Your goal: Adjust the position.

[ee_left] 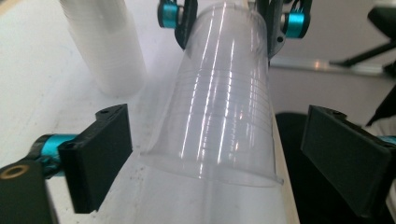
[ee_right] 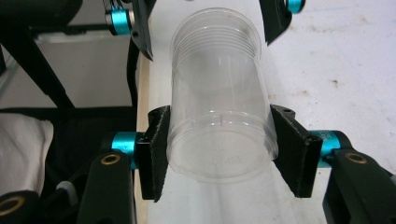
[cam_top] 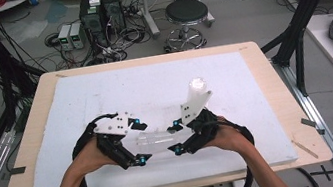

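A clear plastic cup (cam_top: 154,138) lies level above the white foam board, between my two grippers. My right gripper (cam_top: 176,136) is shut on its base end: in the right gripper view the black pads (ee_right: 156,149) press both sides of the cup (ee_right: 217,84). My left gripper (cam_top: 139,142) is open. In the left gripper view its jaws stand wide on either side of the rim end of the cup (ee_left: 224,107) without touching it. A tall stack of clear cups (cam_top: 199,96) stands upright just behind the right gripper, and the stack (ee_left: 105,46) appears again at upper left in the left gripper view.
The foam board (cam_top: 103,93) covers most of a wooden table (cam_top: 41,143). Both forearms come in over the table's front edge. On the floor beyond the table are a black stool (cam_top: 186,14), computer cases (cam_top: 101,12) and cables. Black frame posts flank the table.
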### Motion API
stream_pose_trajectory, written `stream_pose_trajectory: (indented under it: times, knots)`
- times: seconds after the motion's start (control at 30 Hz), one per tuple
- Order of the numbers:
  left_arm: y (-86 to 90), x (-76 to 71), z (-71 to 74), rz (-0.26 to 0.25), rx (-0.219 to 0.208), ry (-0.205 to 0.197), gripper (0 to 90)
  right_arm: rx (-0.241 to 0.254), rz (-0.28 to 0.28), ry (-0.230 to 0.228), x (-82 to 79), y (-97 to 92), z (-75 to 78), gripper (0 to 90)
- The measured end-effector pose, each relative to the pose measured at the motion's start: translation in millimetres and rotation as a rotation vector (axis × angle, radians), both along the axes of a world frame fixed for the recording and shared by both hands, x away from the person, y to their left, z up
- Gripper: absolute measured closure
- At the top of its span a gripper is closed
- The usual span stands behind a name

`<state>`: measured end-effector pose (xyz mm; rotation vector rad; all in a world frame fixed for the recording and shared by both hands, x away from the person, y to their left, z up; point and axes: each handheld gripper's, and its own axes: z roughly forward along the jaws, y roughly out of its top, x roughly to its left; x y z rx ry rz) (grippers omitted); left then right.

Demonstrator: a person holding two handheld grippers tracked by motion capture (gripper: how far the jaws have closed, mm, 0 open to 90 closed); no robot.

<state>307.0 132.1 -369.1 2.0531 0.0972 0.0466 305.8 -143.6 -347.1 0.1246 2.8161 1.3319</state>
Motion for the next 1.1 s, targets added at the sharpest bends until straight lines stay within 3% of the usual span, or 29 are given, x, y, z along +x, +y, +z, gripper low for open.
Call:
stream_pose_trajectory:
  times: [0.13, 0.33, 0.57, 0.73, 1.1]
  knots:
    - [8.4, -0.6, -5.6, 0.025, -0.124, 0.031, 6.3, 0.055, -0.008, -0.004, -0.3, -8.1, -4.4, 42.5]
    - [16.5, -1.6, -10.1, 0.052, -0.2, 0.032, 6.3, 0.115, -0.018, -0.003, -1.9, -17.3, -9.1, 42.5]
    - [23.2, -3.6, -13.6, 0.061, -0.23, 0.031, 6.3, 0.19, -0.027, -0.006, -3.4, -26.1, -10.7, 42.4]
    - [25.3, -5.7, -23.8, 0.068, -0.292, 0.055, 6.3, 0.246, -0.032, -0.007, -5.1, -30.5, -12.0, 42.5]
    - [10.5, -6.5, -36.4, 0.041, -0.364, 0.087, 6.3, 0.33, -0.019, -0.012, -6.5, -33.3, -16.4, 42.5]
